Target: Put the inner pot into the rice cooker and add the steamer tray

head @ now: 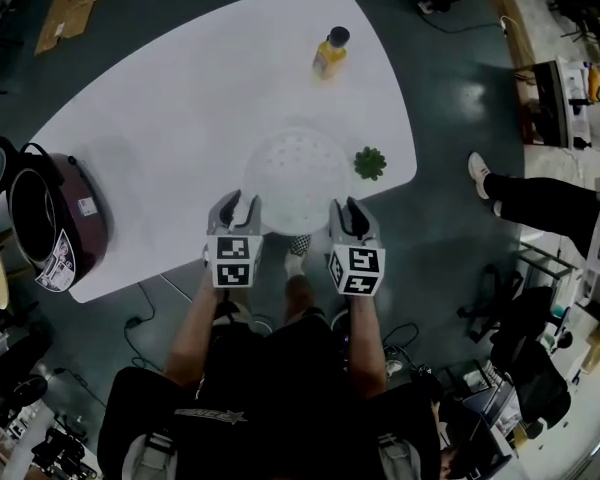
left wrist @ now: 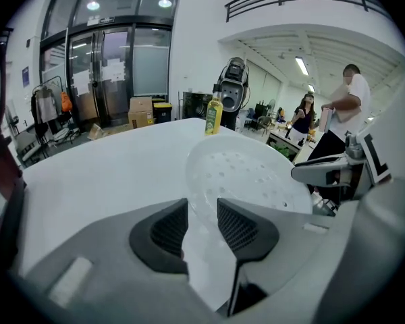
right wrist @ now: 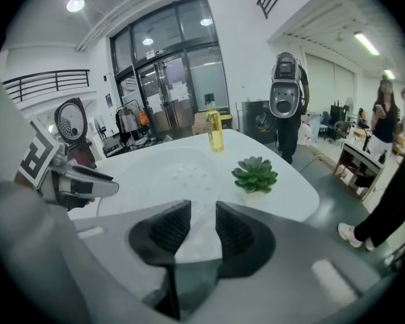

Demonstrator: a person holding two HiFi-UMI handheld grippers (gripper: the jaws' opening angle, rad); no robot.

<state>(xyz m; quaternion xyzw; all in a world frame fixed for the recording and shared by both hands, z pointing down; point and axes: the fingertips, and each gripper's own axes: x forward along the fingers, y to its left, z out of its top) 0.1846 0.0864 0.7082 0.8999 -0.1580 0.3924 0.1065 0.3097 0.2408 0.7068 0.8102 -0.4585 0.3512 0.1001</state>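
The white perforated steamer tray [head: 295,178] is at the near edge of the white table [head: 170,98]. My left gripper [head: 238,208] is shut on the tray's near-left rim, which runs between its pads [left wrist: 237,227]. My right gripper [head: 345,213] is shut on the near-right rim, which passes between its pads [right wrist: 233,229]. In the left gripper view the tray [left wrist: 250,174] fills the middle; in the right gripper view the tray [right wrist: 169,174] lies ahead to the left. The maroon rice cooker [head: 55,223] stands with its lid up at the table's left corner. Its dark opening does not show whether the inner pot is inside.
A yellow bottle [head: 330,53] stands at the far side of the table. A small green succulent [head: 369,162] sits just right of the tray. A person's legs [head: 530,198] are on the floor to the right, and other people stand in the background.
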